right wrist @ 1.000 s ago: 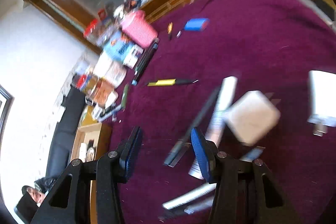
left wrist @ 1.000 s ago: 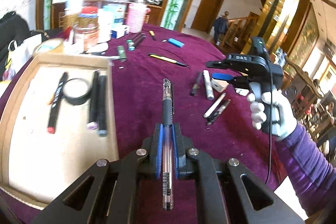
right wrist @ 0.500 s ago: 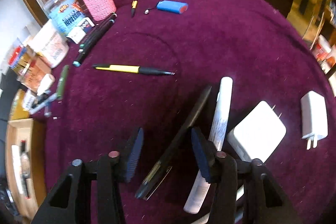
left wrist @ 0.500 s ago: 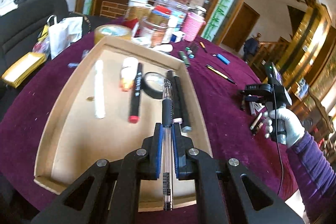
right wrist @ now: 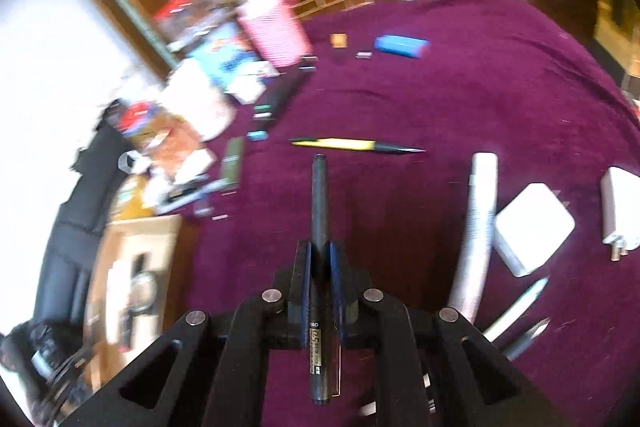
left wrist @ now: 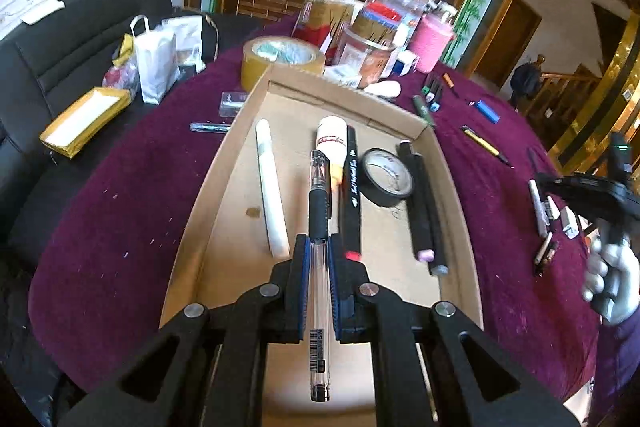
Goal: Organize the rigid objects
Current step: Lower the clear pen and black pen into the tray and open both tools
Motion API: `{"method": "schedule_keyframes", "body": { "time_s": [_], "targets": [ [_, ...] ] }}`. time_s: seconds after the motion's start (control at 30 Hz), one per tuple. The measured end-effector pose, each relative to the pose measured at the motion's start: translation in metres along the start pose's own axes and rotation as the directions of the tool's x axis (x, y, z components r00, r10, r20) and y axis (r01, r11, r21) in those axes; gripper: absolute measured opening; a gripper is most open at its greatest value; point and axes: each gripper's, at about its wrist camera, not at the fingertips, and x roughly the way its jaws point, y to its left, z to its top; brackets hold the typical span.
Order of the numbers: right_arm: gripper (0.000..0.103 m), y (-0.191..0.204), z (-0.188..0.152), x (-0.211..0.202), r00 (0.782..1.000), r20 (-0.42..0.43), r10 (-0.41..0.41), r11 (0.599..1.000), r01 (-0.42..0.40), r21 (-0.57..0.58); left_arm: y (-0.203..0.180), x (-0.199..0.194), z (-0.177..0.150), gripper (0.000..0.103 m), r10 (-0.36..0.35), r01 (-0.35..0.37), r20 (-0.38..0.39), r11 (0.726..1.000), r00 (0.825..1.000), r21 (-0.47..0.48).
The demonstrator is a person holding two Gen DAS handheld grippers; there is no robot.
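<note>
Your left tongs [left wrist: 319, 259] pinch a clear plastic pen [left wrist: 319, 227] with a black rubber grip, its long axis pointing away over the shallow cardboard tray [left wrist: 224, 163]. Your right tongs [right wrist: 320, 267], having just closed, clamp a slim matte-black pen [right wrist: 319, 203] pointing away above the velvety purple table [right wrist: 460, 99].

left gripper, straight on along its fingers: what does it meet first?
Likely the floor of the cardboard tray, in the bare strip between the white stick and the black marker. The left gripper is shut on a clear pen, whose tip would touch first. Depth is uncertain.
</note>
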Motion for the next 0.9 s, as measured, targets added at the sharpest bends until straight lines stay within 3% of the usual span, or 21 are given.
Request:
{"method": "schedule_keyframes", "body": {
  "time_s": [0.17, 0.37, 0.43, 0.5, 0.67, 0.8, 0.9],
  "targets": [
    [0.011, 0.057, -0.016, 0.003, 0.988, -0.061, 0.139, 0.988, -0.143, -0.062, 0.004, 0.033, 0.028, 0.009, 0.066, -0.066, -0.058, 0.998, 0.996, 0.012],
    [0.011, 0.114, -0.036, 0.026, 0.962, -0.154, 0.223, 0.962, -0.243, -0.121, 0.001, 0.061, 0.054, 0.009, 0.123, -0.118, -0.094, 0.992, 0.988, 0.054],
    [0.011, 0.131, -0.044, 0.034, 0.949, -0.193, 0.25, 0.952, -0.277, -0.129, 0.001, 0.064, 0.057, 0.018, 0.147, -0.141, -0.088, 0.988, 0.985, 0.062],
    [0.011, 0.148, -0.054, 0.043, 0.93, -0.24, 0.279, 0.94, -0.316, -0.131, 0.004, 0.059, 0.057, 0.036, 0.104, -0.102, -0.086, 0.994, 0.991, 0.025],
    [0.011, 0.178, -0.083, 0.064, 0.881, -0.366, 0.301, 0.919, -0.37, -0.136, 0.007, 0.021, 0.048, 0.049, 0.027, -0.027, 0.016, 1.0, 1.0, -0.006],
    [0.011, 0.193, -0.109, 0.085, 0.84, -0.466, 0.279, 0.924, -0.367, -0.108, 0.013, -0.019, 0.037, 0.06, -0.006, 0.009, 0.113, 1.0, 0.994, -0.027],
    [0.011, 0.199, -0.114, 0.098, 0.857, -0.473, 0.206, 0.943, -0.304, -0.139, 0.02, -0.044, 0.028, 0.063, -0.023, 0.031, 0.171, 0.998, 0.985, -0.047]
  ]
}}
